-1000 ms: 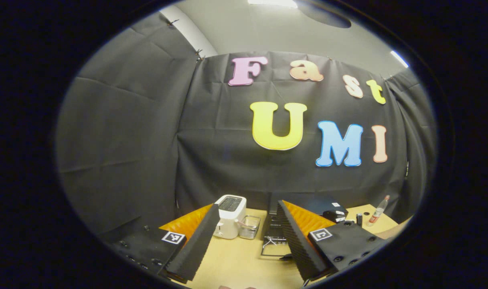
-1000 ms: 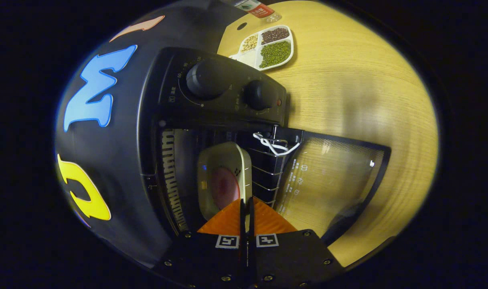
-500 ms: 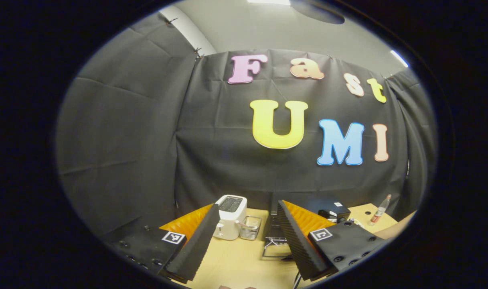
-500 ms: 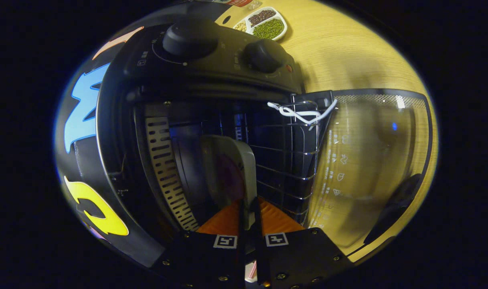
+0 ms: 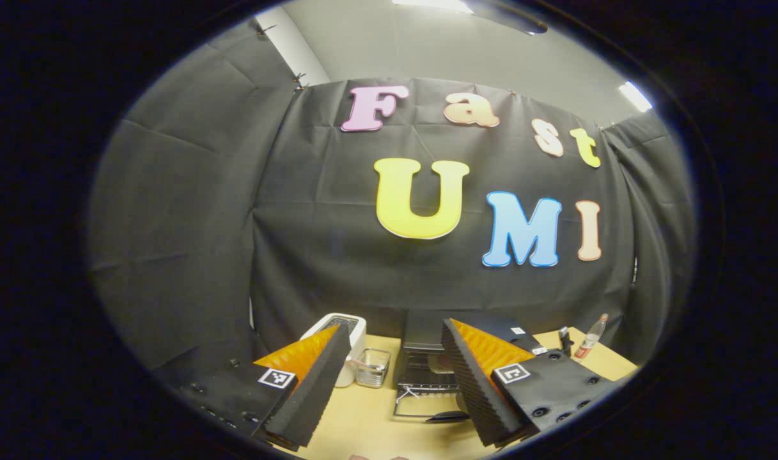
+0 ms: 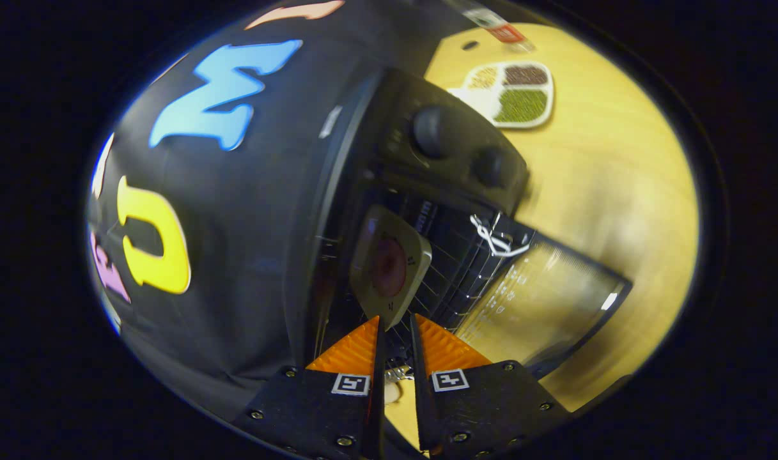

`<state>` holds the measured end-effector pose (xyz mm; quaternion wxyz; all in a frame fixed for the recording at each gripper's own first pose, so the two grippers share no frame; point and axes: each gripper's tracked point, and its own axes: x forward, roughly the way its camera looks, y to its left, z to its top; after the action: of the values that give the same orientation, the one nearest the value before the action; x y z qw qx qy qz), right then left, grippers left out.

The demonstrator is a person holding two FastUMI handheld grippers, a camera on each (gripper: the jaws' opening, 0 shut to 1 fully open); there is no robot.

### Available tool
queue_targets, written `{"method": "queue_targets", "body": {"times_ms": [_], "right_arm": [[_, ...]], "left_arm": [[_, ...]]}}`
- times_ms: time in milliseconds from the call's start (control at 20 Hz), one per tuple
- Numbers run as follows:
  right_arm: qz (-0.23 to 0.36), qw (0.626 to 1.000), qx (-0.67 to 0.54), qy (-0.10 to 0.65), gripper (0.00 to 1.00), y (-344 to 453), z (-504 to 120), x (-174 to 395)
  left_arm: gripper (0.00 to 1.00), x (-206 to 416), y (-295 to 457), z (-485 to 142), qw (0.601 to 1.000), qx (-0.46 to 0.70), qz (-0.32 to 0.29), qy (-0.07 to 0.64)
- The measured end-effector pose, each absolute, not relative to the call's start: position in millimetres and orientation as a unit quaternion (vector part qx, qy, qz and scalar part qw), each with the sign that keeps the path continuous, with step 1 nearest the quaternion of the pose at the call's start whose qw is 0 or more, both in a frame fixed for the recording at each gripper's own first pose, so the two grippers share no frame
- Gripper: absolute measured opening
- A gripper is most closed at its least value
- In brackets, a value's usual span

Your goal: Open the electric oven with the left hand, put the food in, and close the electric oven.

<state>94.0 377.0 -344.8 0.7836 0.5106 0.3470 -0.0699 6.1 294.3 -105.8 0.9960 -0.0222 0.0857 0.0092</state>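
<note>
Beige plate of food sits on wire rack inside open oven. Right gripper slightly parted, empty; left gripper wide, empty. Glass door down; could snag plate's near edge on closing.

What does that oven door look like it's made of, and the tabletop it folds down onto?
The oven door looks like clear glass in a black frame: the tabletop's colour shows through it and it glints. The table looks like pale wood or wood-look laminate, with fine grain lines and a matte finish; which one is unclear.
</note>
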Motion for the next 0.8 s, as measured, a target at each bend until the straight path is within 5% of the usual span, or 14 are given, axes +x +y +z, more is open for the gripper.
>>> {"method": "queue_targets", "body": {"times_ms": [400, 800], "right_arm": [[0.043, 0.935, 0.267, 0.228, 0.21, 308.3, -216.2, 52.5], [0.046, 0.986, 0.108, 0.117, 0.21, 222.7, -98.1, 14.5]], "left_arm": [[1.00, 25.3, 228.8, -111.5, 0.994, -0.028, -0.062, 0.085], [1.00, 24.8, 159.8, -81.5, 0.993, -0.013, -0.101, 0.054]]}}
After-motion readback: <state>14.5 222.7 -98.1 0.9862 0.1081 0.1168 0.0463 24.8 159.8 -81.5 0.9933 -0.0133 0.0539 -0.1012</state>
